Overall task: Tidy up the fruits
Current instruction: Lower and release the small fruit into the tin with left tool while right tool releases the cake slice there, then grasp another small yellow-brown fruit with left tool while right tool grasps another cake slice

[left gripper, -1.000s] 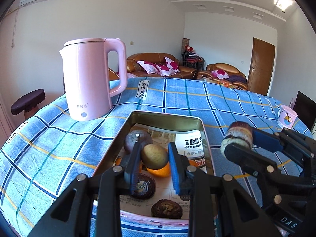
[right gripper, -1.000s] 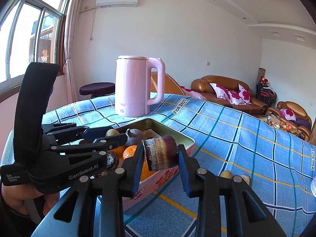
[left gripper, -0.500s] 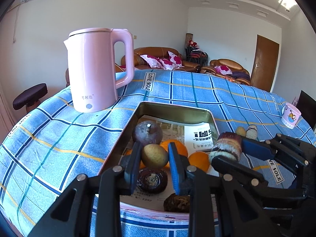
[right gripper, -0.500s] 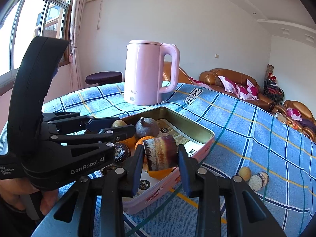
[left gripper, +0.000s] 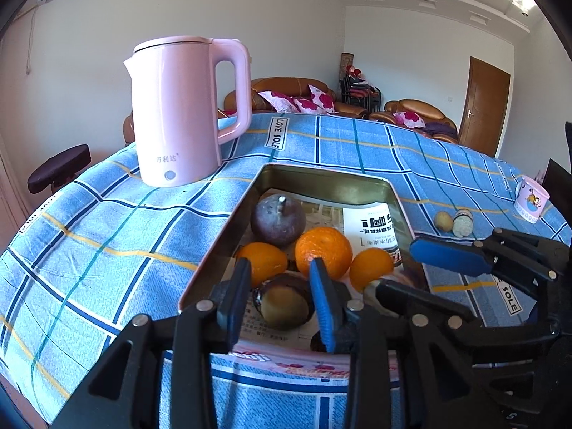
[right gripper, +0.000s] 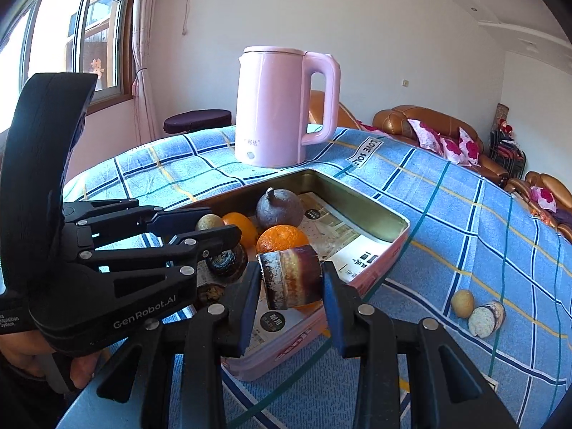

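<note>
Right gripper (right gripper: 291, 289) clamps a banded purple chunk (right gripper: 289, 276) at lower centre, poised over the tin's (right gripper: 357, 202) near corner, presumably to drop it among the oranges (right gripper: 282, 237). Left gripper (left gripper: 280, 291) pinches a kiwi (left gripper: 284, 306) low inside the tin, seemingly setting it down. Two fruits (right gripper: 477, 309) wait on the counter at right.

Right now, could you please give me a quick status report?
Left gripper shut on small brown fruit, over tin. Right gripper shut on purple chunk, over tin's near edge. Yellow fruit, pale chunk out on cloth. Oranges crowd below.
</note>
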Demonstrator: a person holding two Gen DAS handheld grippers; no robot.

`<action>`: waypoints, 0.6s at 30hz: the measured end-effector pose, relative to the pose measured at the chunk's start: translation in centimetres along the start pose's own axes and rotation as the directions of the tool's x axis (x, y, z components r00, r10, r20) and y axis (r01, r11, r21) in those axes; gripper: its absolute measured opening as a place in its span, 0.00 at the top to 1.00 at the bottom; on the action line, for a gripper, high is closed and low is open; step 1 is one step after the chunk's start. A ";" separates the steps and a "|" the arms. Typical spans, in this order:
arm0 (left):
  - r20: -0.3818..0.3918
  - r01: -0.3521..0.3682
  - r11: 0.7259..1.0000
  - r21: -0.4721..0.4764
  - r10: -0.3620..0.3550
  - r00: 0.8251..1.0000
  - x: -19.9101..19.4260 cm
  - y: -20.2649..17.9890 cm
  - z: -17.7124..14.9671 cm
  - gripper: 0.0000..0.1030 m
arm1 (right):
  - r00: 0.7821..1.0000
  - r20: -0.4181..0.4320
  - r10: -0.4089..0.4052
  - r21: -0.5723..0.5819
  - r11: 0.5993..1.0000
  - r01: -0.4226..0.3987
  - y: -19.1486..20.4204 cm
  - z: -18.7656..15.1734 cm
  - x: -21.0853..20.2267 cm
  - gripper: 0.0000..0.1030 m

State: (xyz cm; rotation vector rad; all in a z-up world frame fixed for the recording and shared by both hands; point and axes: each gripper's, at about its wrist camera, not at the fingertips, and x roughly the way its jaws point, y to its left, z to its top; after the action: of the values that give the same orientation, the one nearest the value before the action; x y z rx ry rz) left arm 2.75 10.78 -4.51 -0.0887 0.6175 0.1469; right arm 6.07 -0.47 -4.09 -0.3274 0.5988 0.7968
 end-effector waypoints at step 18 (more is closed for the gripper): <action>0.074 0.130 0.988 0.081 -0.136 0.988 -1.2 -8.1 3.4 0.10 | 0.937 -0.077 -0.341 0.181 0.919 0.349 -13.7 -2.3 -4.3 0.41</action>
State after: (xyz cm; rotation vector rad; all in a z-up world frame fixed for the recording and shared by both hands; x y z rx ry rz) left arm 5.01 3.06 -0.75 -0.0496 0.5352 -0.0024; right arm 13.13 -13.11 -2.58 -0.2633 0.6326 0.3882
